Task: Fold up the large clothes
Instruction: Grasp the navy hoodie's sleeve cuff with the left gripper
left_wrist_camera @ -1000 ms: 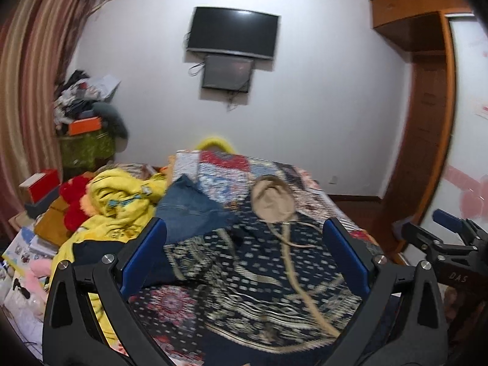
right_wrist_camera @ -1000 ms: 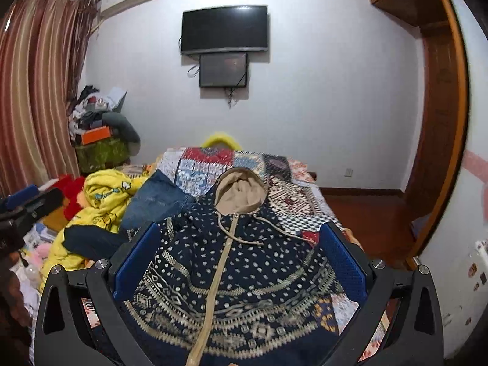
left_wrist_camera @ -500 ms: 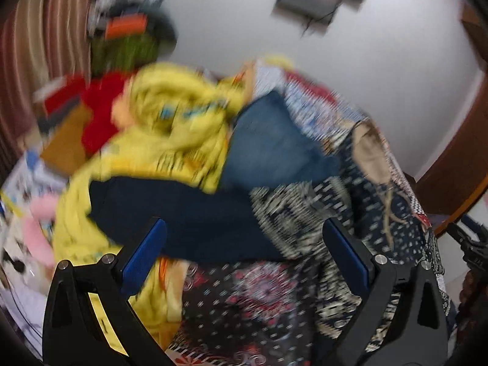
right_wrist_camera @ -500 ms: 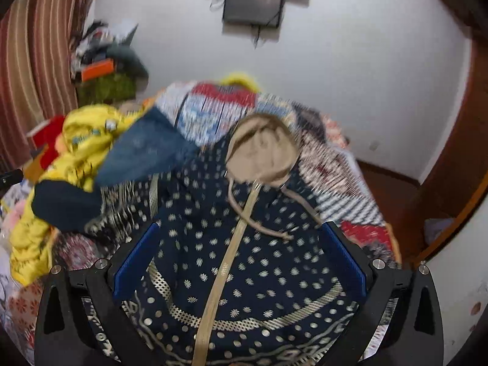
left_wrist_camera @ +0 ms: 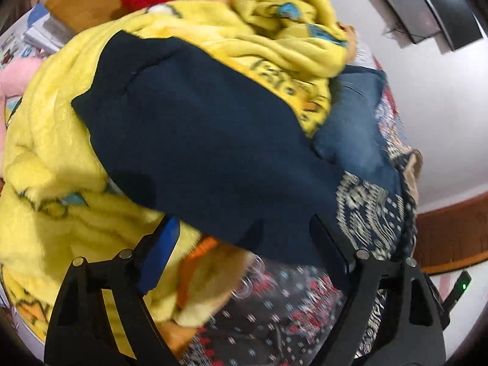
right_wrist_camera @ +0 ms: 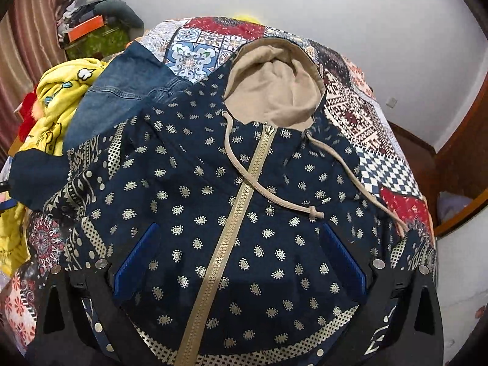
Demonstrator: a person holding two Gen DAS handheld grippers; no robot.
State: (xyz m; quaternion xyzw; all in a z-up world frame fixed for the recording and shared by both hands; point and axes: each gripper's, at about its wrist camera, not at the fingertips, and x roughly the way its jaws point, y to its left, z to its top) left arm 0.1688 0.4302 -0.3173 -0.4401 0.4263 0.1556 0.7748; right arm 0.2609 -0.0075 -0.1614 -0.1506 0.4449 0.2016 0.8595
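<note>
Both hand-held grippers have dipped toward the bed: the left hand-held gripper (left_wrist_camera: 244, 244), closing, straddles the hooded jacket's plain navy sleeve (left_wrist_camera: 195, 140); the right hand-held gripper (right_wrist_camera: 241, 256), released, hovers over the hooded jacket (right_wrist_camera: 244, 201) at centre frame.

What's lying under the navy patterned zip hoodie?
Under the navy patterned zip hoodie lies a patchwork bedspread, showing past its hood and right edge. Denim jeans slip beneath its shoulder. Anything beneath the body is covered.

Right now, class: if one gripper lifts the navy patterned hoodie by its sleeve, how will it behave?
The hoodie will probably sag rather than hold shape: it lies limp, following the bed. Its sleeve, draped over the yellow blanket, may drag it along. The loose drawstring would likely dangle.
</note>
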